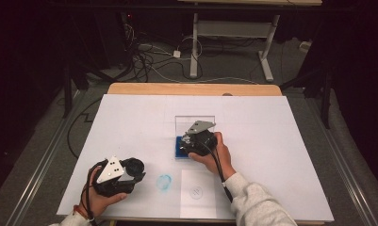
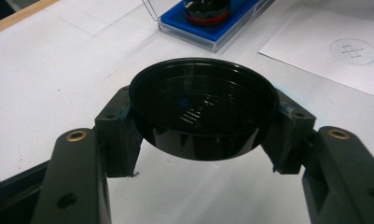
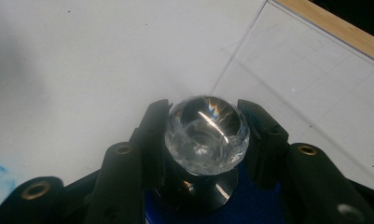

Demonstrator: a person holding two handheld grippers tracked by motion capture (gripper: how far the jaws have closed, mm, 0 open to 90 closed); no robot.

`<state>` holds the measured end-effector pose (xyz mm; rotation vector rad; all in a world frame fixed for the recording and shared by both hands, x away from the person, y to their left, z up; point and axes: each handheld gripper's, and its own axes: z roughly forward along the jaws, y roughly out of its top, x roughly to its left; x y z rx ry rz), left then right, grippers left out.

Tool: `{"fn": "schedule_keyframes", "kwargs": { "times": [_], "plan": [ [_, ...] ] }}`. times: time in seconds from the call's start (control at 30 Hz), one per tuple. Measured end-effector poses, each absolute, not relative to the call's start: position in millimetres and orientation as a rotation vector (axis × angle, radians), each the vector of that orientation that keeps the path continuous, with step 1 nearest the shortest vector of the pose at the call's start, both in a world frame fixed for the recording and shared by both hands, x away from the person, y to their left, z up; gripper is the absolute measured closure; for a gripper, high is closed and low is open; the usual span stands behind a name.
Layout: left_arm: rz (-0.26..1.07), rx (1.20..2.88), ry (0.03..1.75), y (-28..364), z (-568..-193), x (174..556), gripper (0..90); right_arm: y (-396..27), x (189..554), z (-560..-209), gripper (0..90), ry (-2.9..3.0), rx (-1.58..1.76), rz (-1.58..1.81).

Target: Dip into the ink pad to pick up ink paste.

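We've got the left gripper (image 2: 201, 154) clamped on the black cap (image 2: 202, 108), parked near-left out of the way. Right gripper (image 3: 207, 140) pinches the glass knob (image 3: 207, 134) over the blue tray (image 1: 180, 149), probably to lift it clear.

Dim room, brightly lit white table (image 1: 130, 122), soft grainy frames (slightly blurred), glare on glass knob (image 3: 206, 134)

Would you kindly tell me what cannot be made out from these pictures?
- High view: right gripper and hand cover the blue tray's contents.
- Right gripper view: the clear faceted ball hides the dark base beneath.
- Left gripper view: the black lid's embossed marks are too small to read.
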<state>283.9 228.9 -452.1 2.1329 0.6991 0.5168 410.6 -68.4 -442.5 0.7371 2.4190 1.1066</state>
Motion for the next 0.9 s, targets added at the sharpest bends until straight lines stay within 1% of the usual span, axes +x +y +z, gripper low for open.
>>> {"fn": "schedule_keyframes", "kwargs": {
  "times": [0.17, 0.5, 0.9],
  "plan": [
    [0.513, 2.141, 0.696, 228, -453, 284, 37.1, -69, 409, -442, 57.1, 2.422, 0.735, 1.098],
    [0.524, 2.138, 0.713, 229, -452, 285, 37.1, -87, 407, -437, 57.2, 2.414, 0.763, 1.156],
    [0.529, 2.137, 0.705, 229, -451, 285, 37.1, -124, 395, -403, 57.3, 2.32, 0.764, 1.213]
  ]
}}
